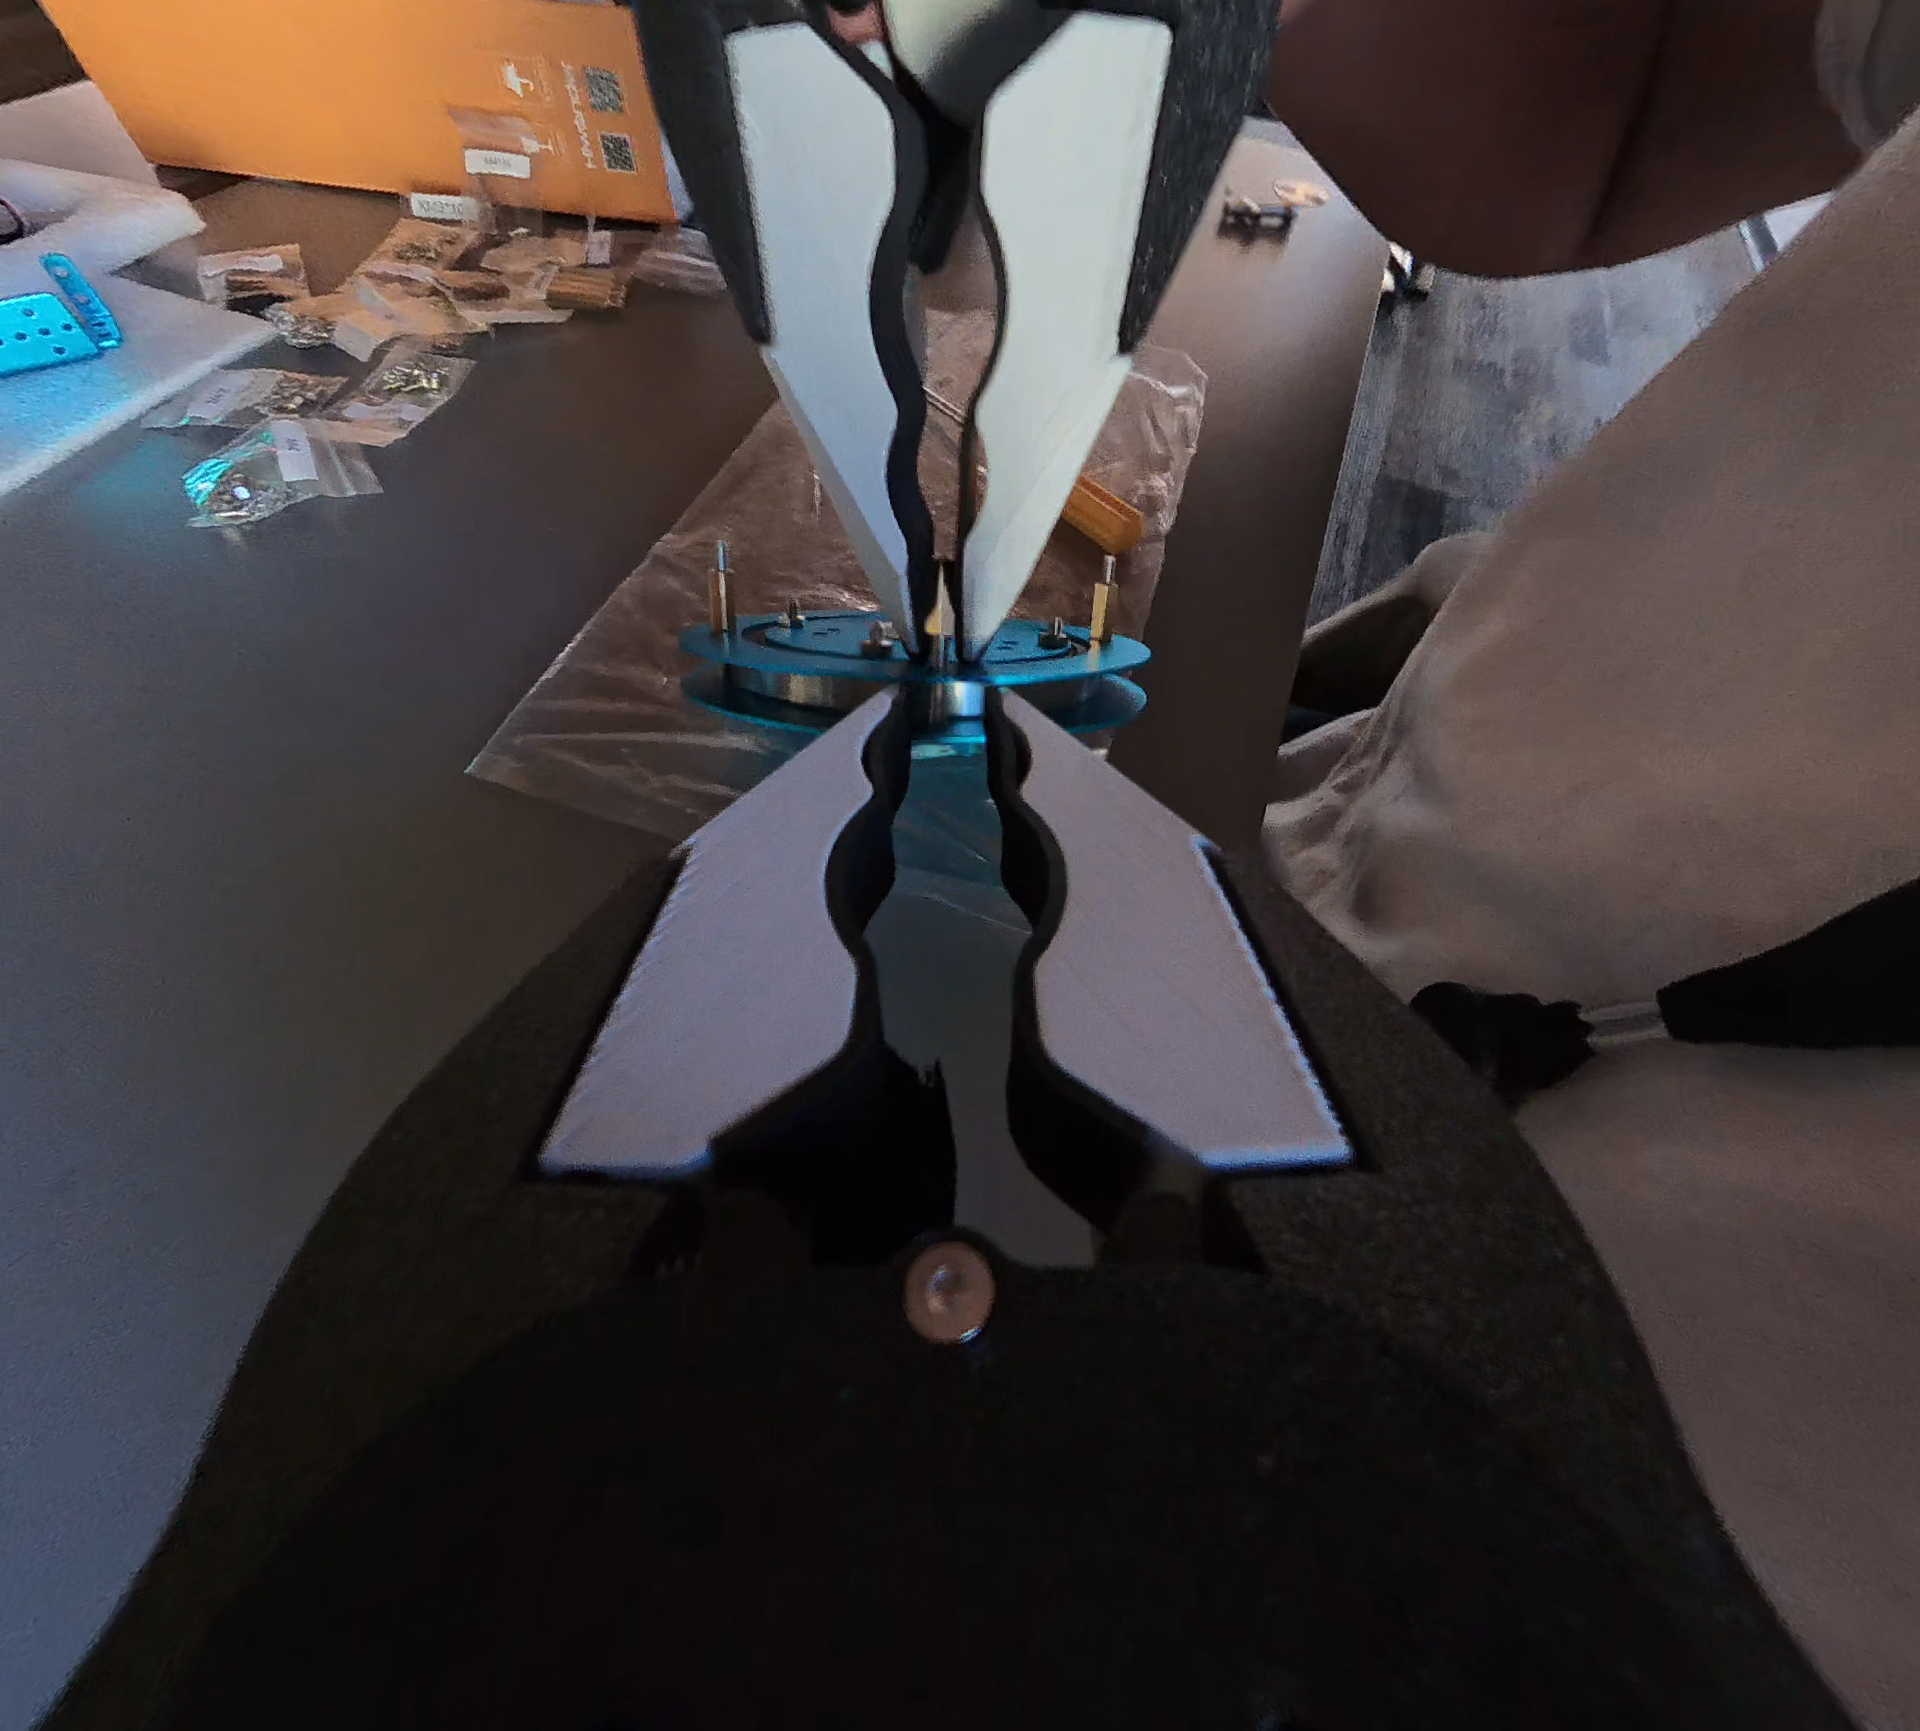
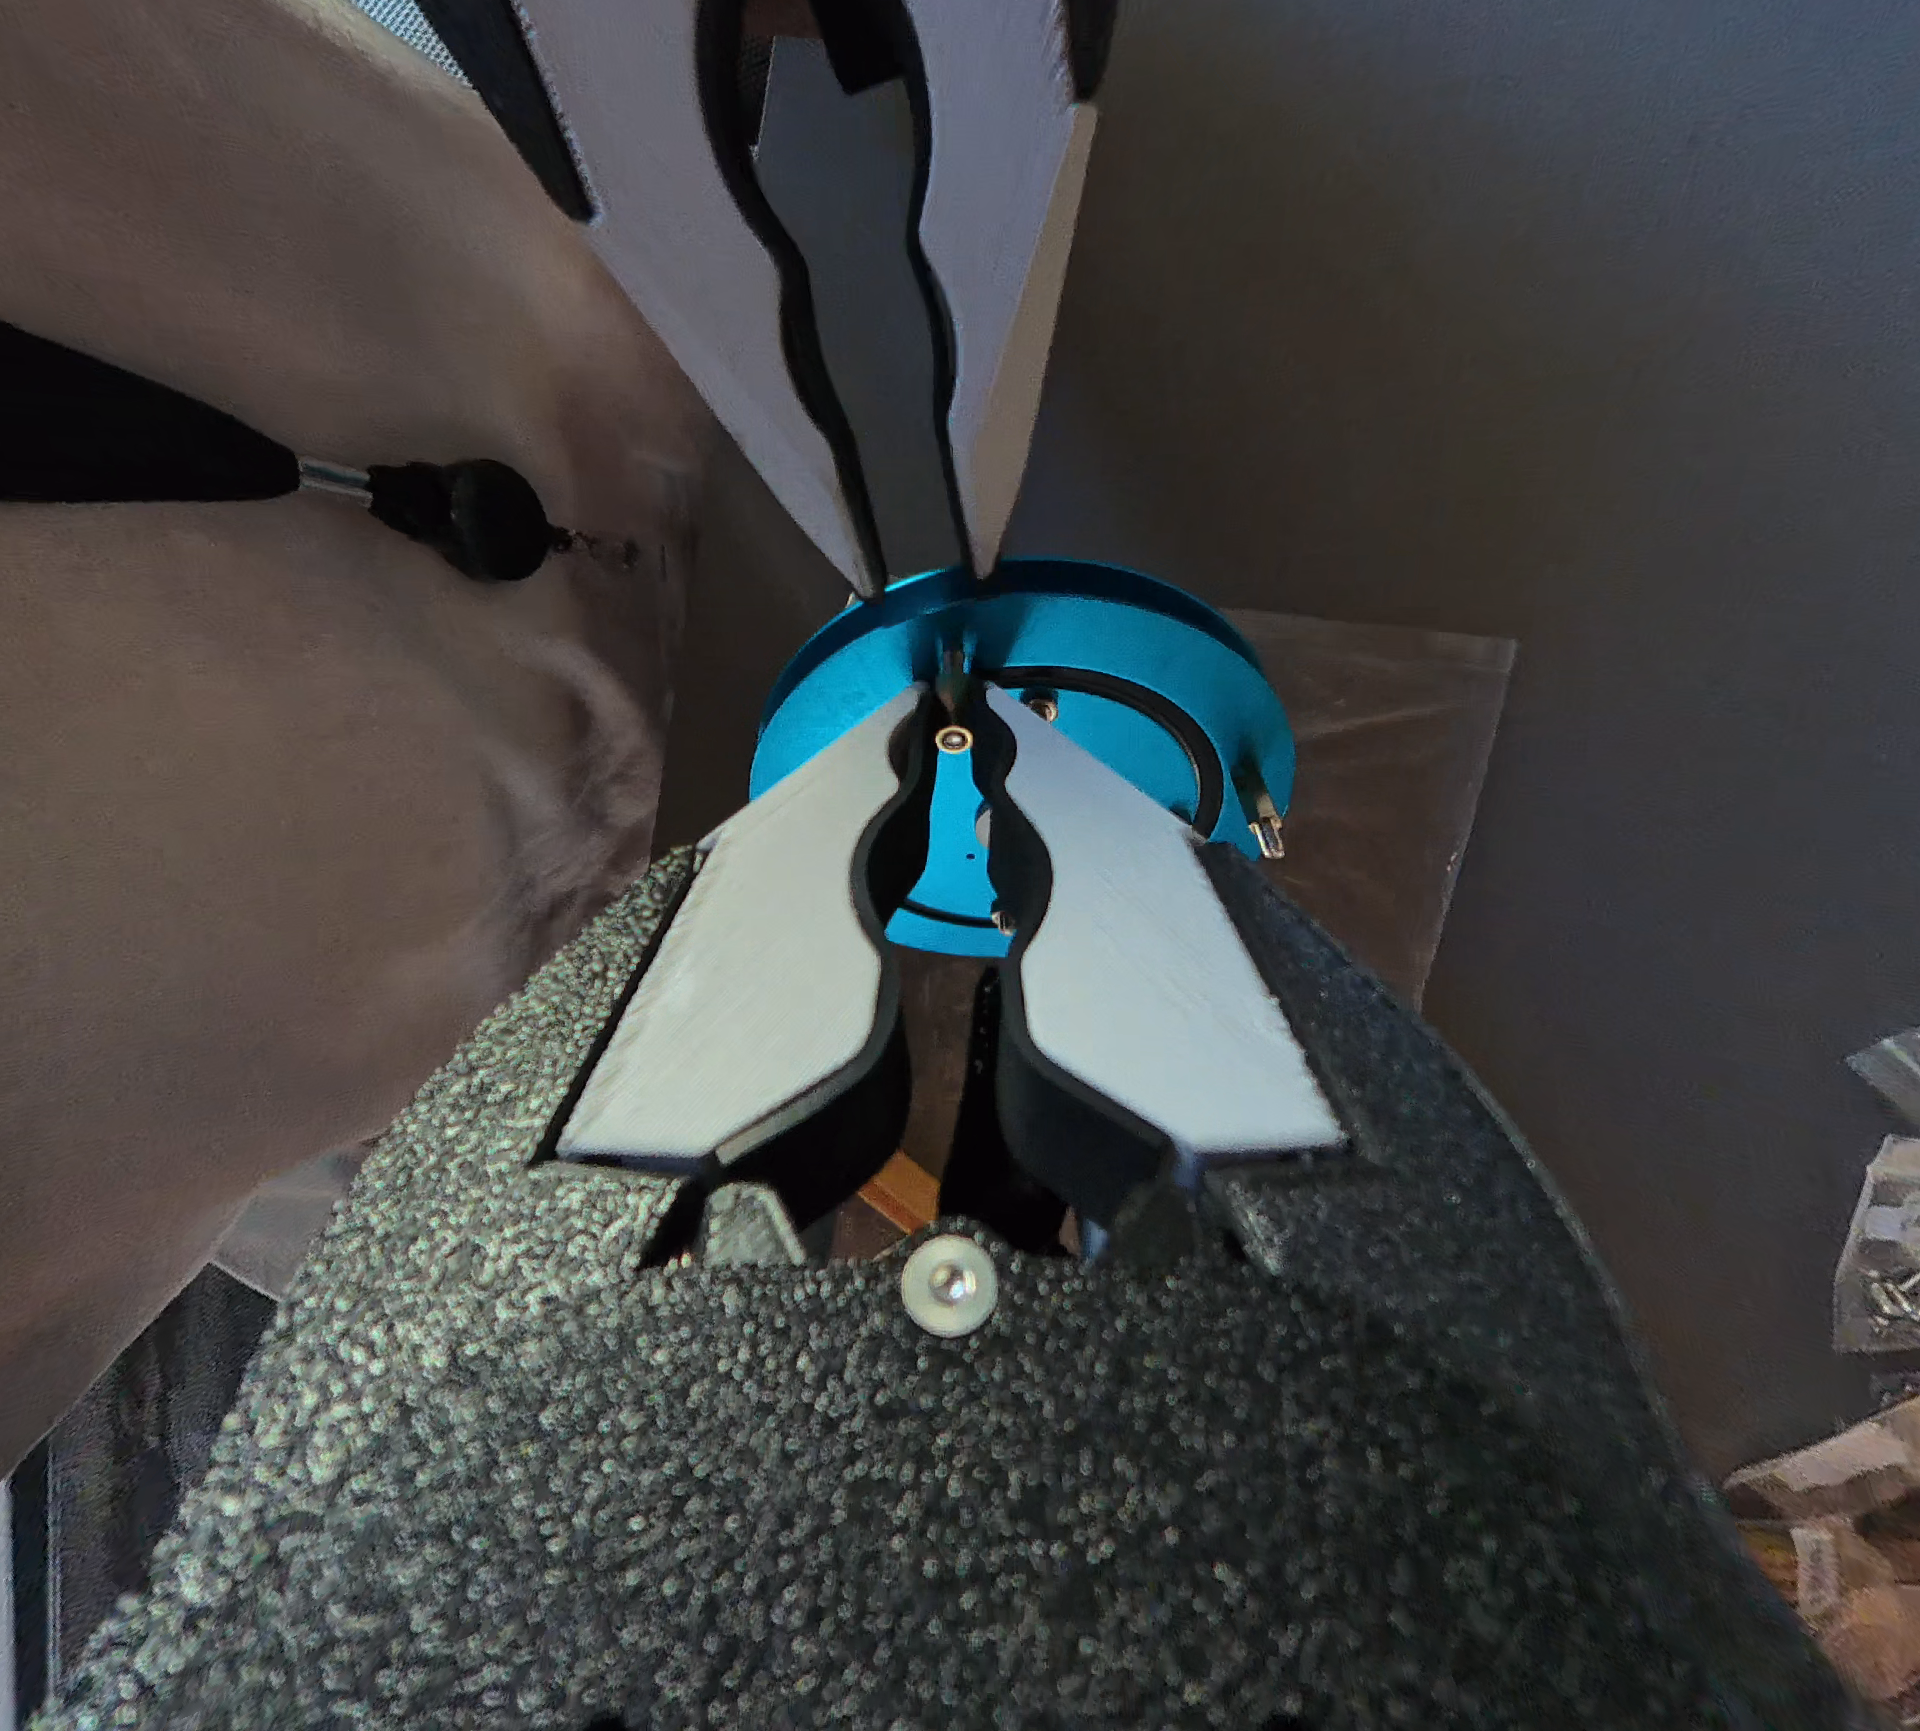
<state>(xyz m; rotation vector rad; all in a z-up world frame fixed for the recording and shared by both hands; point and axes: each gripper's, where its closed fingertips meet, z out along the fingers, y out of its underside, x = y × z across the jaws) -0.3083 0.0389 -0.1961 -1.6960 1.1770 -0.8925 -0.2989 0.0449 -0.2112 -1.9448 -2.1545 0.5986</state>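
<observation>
Between the right gripper's nearly closed tips sits a small brass post, pinched upright on the blue disc. Facing it, the left gripper is closed almost as far, its tips on the disc's edge. Under the disc lies a clear bag (crinkly plastic) on the dark table. Farther off are small parts bags and an orange box.

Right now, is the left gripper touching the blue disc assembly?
Touching. In the left wrist view, the left gripper has its fingertips closed on the edge of the blue disc assembly, at its silver middle ring, no gap visible.
</observation>
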